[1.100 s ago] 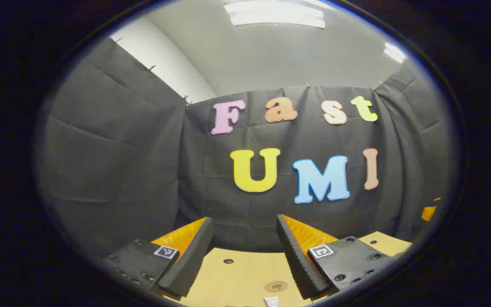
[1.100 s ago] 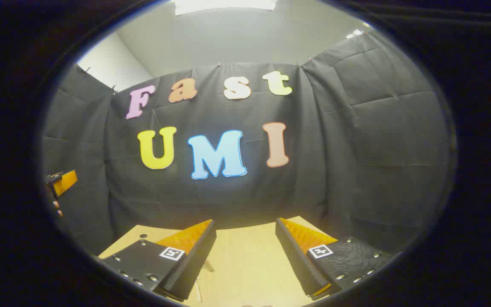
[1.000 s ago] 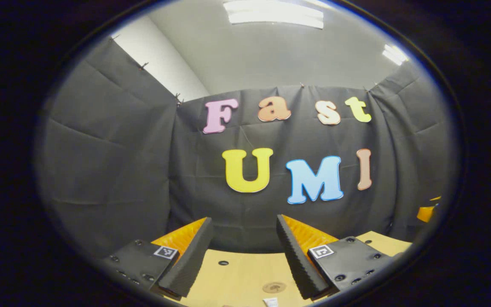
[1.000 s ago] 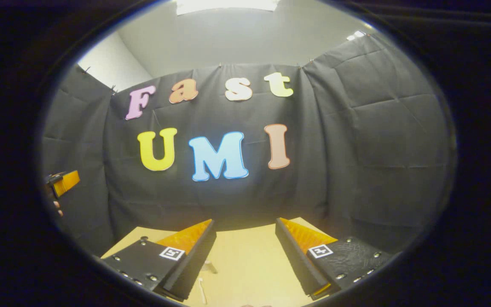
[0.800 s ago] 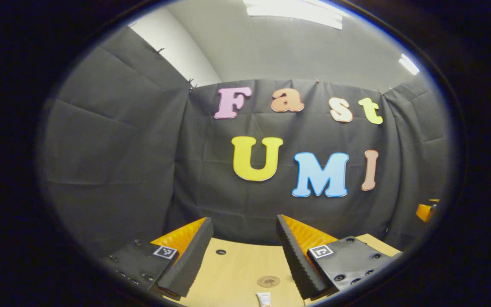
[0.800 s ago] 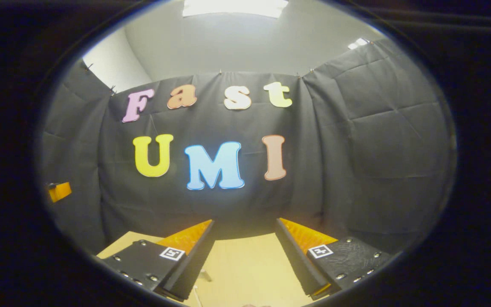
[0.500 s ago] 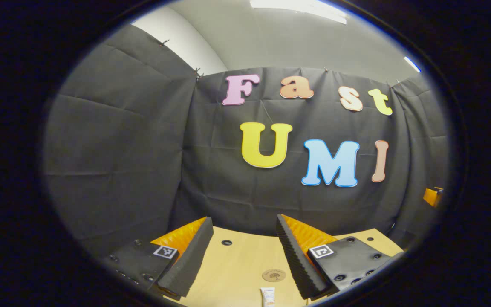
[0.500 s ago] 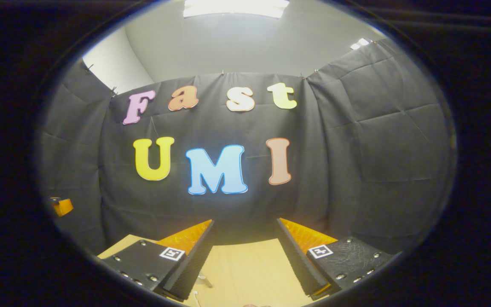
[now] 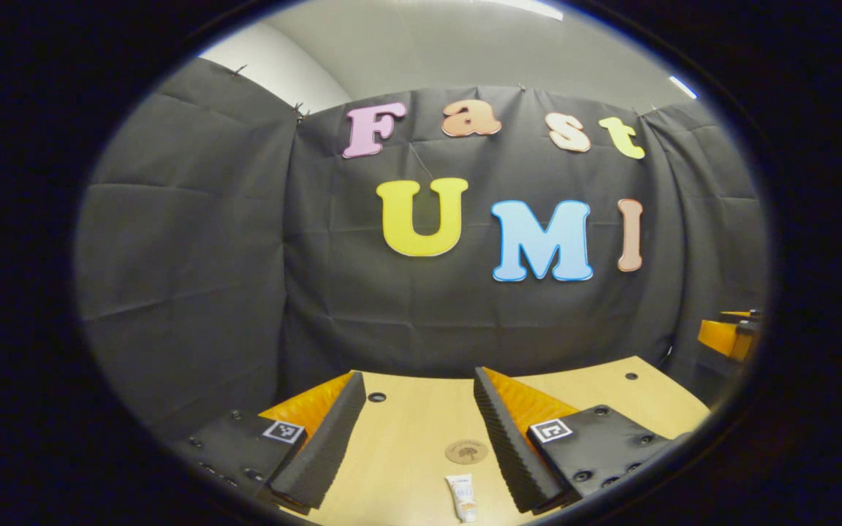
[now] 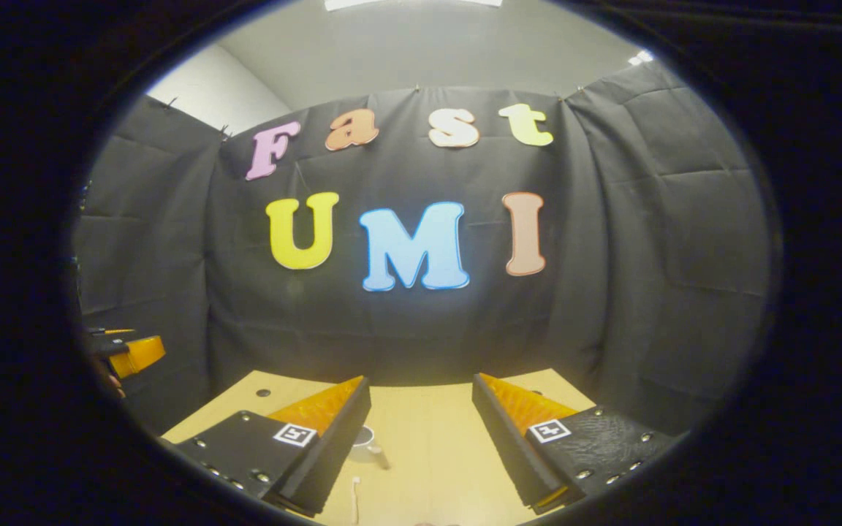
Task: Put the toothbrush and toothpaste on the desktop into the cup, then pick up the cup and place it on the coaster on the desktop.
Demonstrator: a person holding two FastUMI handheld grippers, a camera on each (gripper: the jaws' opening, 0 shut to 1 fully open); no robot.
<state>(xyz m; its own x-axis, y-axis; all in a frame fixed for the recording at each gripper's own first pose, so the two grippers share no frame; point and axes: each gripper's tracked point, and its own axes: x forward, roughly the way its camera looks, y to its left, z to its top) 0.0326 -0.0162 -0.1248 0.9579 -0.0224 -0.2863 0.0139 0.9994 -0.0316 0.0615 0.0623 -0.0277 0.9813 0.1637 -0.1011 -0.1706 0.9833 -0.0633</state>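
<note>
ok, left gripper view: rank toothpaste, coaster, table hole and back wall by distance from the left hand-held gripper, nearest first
1. Toothpaste: on the table between the left hand-held gripper fingers, at the bottom of the view.
2. Coaster: just beyond the tube, close to the right finger.
3. Table hole: near the far edge, by the left finger's tip.
4. Back wall: behind the table's far edge.
</note>
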